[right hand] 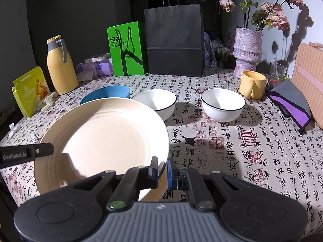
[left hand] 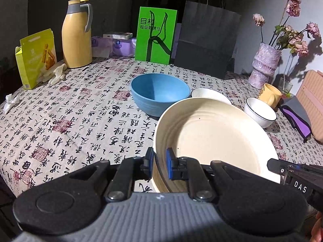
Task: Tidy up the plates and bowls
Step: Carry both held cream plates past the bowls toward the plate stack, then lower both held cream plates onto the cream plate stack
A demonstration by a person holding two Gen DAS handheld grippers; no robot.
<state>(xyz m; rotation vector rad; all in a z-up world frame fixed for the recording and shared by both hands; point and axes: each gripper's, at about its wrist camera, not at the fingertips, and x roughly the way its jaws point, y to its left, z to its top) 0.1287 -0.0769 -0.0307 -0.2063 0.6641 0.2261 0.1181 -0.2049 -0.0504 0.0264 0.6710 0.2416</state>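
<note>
A large cream plate [left hand: 218,133] [right hand: 105,139] is held above the table by both grippers. My left gripper [left hand: 160,164] is shut on its left rim. My right gripper [right hand: 162,170] is shut on its right rim. A blue bowl [left hand: 159,92] [right hand: 107,94] sits beyond the plate. Two white bowls with dark rims stand to the right: one [right hand: 157,102] [left hand: 210,94] next to the blue bowl, the other [right hand: 222,104] [left hand: 260,112] further right. The plate hides part of the blue bowl and the nearer white bowl.
A yellow thermos [left hand: 76,34], a yellow box [left hand: 36,58] and white gloves [left hand: 56,73] stand at the back left. A green bag [left hand: 155,36], a black paper bag [right hand: 174,40], a vase of flowers [right hand: 247,50], a yellow mug [right hand: 252,84] and a grey-purple cloth [right hand: 290,102] line the back and right.
</note>
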